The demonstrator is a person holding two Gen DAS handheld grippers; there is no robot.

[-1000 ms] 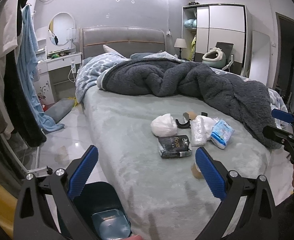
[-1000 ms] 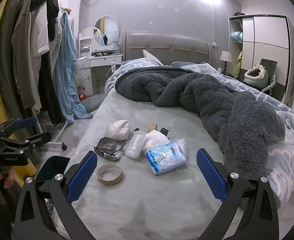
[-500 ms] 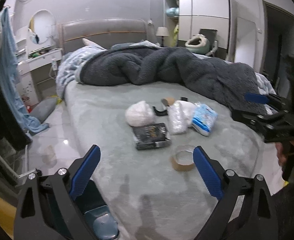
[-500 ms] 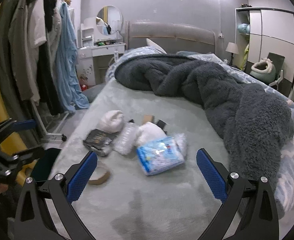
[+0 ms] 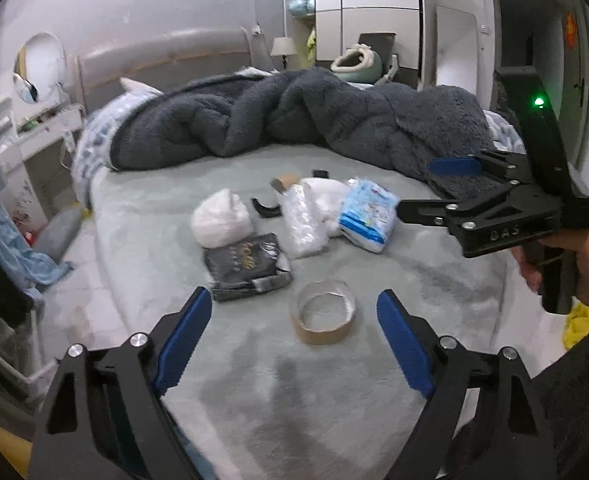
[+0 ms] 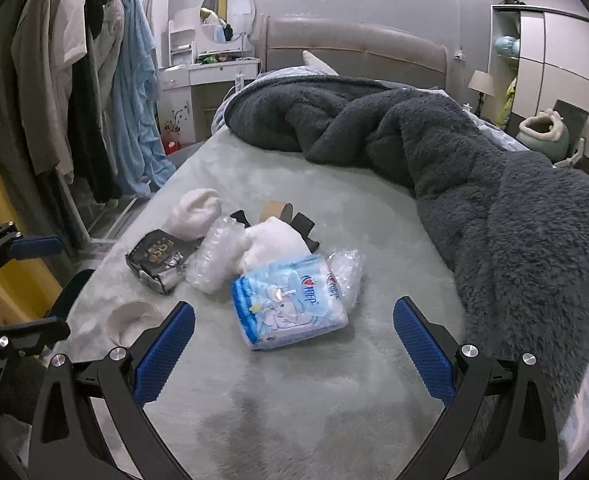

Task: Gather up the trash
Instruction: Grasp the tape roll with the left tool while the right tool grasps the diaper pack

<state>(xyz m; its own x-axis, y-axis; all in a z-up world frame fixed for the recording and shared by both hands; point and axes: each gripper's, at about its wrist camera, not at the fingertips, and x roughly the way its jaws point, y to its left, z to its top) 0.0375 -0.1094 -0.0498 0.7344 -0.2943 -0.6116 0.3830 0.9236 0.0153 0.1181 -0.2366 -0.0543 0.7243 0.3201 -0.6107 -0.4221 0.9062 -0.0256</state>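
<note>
Left gripper (image 5: 290,340) was held with jaws apart, empty, tape roll (image 5: 323,317) lying between them on the bed (image 5: 434,280). Right gripper (image 6: 294,344) likewise spread, framing the blue tissue pack (image 6: 290,304). Nothing seemed collected; black packet (image 5: 246,266) and white wads (image 5: 221,218) remained.

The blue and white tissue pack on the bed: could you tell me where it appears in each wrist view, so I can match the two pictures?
Left wrist view: the tissue pack lies right of centre, at the right end of the trash pile.
Right wrist view: it lies near the centre, nearest the camera.
Shared landmark: the black foil packet sits at the left of the pile in both views.
</note>
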